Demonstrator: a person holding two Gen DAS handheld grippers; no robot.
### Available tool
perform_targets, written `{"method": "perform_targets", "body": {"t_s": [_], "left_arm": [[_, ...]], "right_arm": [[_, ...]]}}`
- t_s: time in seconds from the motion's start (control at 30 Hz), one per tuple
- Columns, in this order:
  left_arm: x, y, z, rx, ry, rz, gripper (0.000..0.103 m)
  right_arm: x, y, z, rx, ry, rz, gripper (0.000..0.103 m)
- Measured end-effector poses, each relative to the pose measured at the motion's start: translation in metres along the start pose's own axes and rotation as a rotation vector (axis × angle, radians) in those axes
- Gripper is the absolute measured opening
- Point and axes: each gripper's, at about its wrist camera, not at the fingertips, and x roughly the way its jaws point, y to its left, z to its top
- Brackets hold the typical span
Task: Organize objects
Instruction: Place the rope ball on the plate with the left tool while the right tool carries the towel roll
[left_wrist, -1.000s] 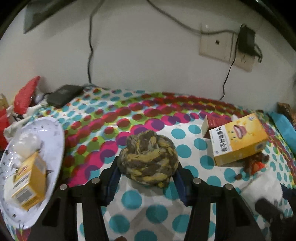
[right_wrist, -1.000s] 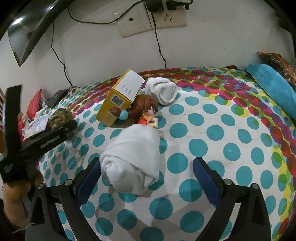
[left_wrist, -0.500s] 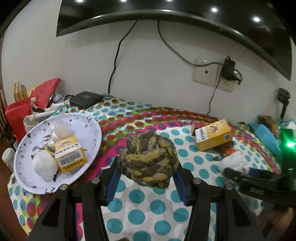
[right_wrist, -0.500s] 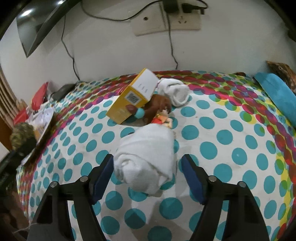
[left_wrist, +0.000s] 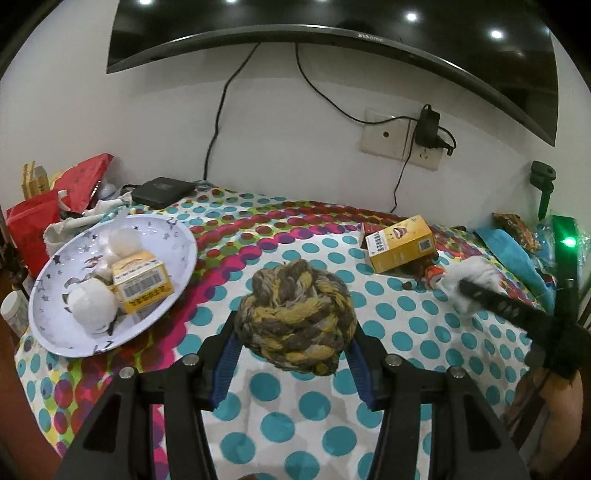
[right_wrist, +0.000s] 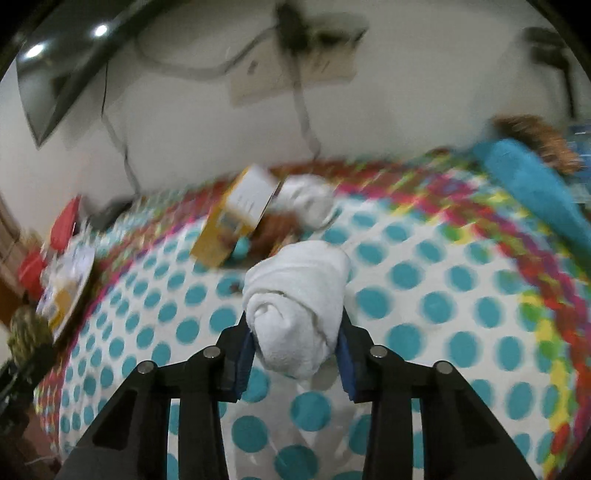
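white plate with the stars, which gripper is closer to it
Left. The left gripper, holding the rope ball, is just right of the plate; the right gripper is far across the table.

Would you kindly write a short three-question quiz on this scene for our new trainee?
1. True or false: the left tool holds a braided yellow-grey rope ball.
2. What does the right tool grip? A) orange carton B) rolled white towel C) red bag
3. Name the dish holding a yellow carton.

Key: 1 true. 2 B, the rolled white towel. 3 the white star-patterned plate.
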Motion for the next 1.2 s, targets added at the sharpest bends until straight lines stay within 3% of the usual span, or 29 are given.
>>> {"method": "perform_targets", "body": {"t_s": [0.1,0.3,0.43,0.53,0.63,0.87,1.2], "left_arm": [[-0.008,0.009,0.001,-0.016,-0.018,0.018,0.054],[-0.029,0.038,0.008,-0.022,-0.076,0.086,0.054],[-0.032,0.099,0.023,-0.107,-0.083,0.207,0.054],[-0.022,0.149,0.032,-0.169,-0.038,0.331,0.054],[-0.006,0.184,0.039,-0.190,0.014,0.389,0.054],[0.026,0.221,0.052,-0.207,0.068,0.432,0.054],[0.078,0.244,0.067,-0.270,0.154,0.375,0.054]], "right_arm": [[-0.016,-0.004,0.000,0.037,-0.089,-0.114,0.036],[-0.005,-0.009,0.003,0.060,-0.046,-0.164,0.036],[-0.004,0.000,0.002,0.014,-0.048,-0.168,0.036],[-0.005,0.011,0.000,-0.045,-0.056,-0.176,0.036],[-0.007,0.024,-0.001,-0.107,-0.070,-0.191,0.036],[-0.005,0.036,-0.002,-0.164,-0.063,-0.206,0.037],[-0.001,0.038,-0.002,-0.174,-0.042,-0.193,0.037]]}}
